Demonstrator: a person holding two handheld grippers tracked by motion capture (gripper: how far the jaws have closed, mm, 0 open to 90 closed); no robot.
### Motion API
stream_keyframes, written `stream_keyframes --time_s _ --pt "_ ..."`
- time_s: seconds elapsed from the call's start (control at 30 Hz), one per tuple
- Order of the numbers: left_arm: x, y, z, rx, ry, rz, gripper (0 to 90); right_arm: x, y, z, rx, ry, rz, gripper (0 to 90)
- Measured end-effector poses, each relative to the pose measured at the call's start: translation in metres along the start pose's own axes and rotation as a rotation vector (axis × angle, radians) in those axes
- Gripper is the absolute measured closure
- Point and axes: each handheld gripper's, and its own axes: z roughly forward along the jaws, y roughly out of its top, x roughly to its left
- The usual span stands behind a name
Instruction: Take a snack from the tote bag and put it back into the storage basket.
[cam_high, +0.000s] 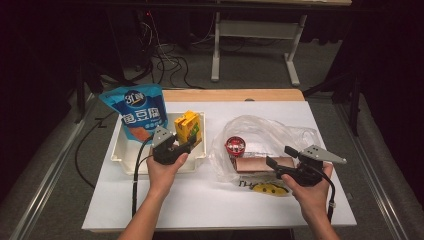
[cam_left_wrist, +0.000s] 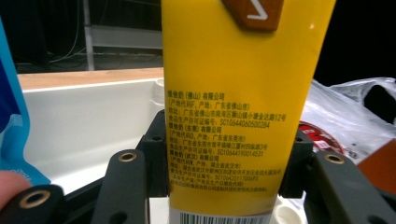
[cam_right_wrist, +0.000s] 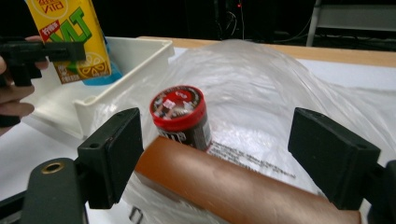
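My left gripper (cam_high: 189, 142) is shut on a yellow drink carton (cam_high: 187, 127), held upright over the right end of a white tray (cam_high: 125, 155). In the left gripper view the carton (cam_left_wrist: 238, 93) sits between the jaws with a pad against each side. My right gripper (cam_high: 281, 156) stands open just right of a brown box (cam_high: 257, 164) that lies in a clear plastic bag (cam_high: 265, 132). In the right gripper view the box (cam_right_wrist: 233, 186) lies between the wide-apart jaws, with a red-lidded can (cam_right_wrist: 180, 114) upright behind it.
A blue snack pouch (cam_high: 135, 110) leans in the tray's far left corner. A flat yellow item (cam_high: 270, 188) lies at the bag's near edge. The white table top (cam_high: 200, 200) ends in a wooden strip (cam_high: 230, 95) at the back.
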Motion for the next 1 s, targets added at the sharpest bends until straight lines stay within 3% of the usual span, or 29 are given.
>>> stream_keyframes --time_s 0.17,0.33,0.4,0.63,0.93,1.0 --pt "0.008 -0.004 0.009 0.003 0.027 -0.022 50.4 -0.009 -0.01 -0.004 -0.005 -0.033 0.001 20.0" --pt "0.014 -0.008 0.018 0.019 0.08 -0.006 50.4 -0.015 -0.018 -0.004 0.002 -0.047 0.01 20.6" --pt "0.015 -0.01 0.022 0.019 0.099 -0.019 50.4 -0.017 -0.019 -0.004 -0.004 -0.047 0.013 20.8" --pt "0.014 -0.011 0.04 0.034 0.111 -0.016 50.4 -0.019 -0.023 -0.005 -0.003 -0.058 0.01 21.7" --pt "0.022 -0.013 0.056 0.12 0.148 -0.042 50.4 -0.018 -0.027 0.0 0.01 -0.047 -0.004 22.3" --pt "0.021 -0.012 0.059 0.142 0.155 -0.03 50.4 -0.018 -0.027 0.0 0.01 -0.047 -0.004 22.4"
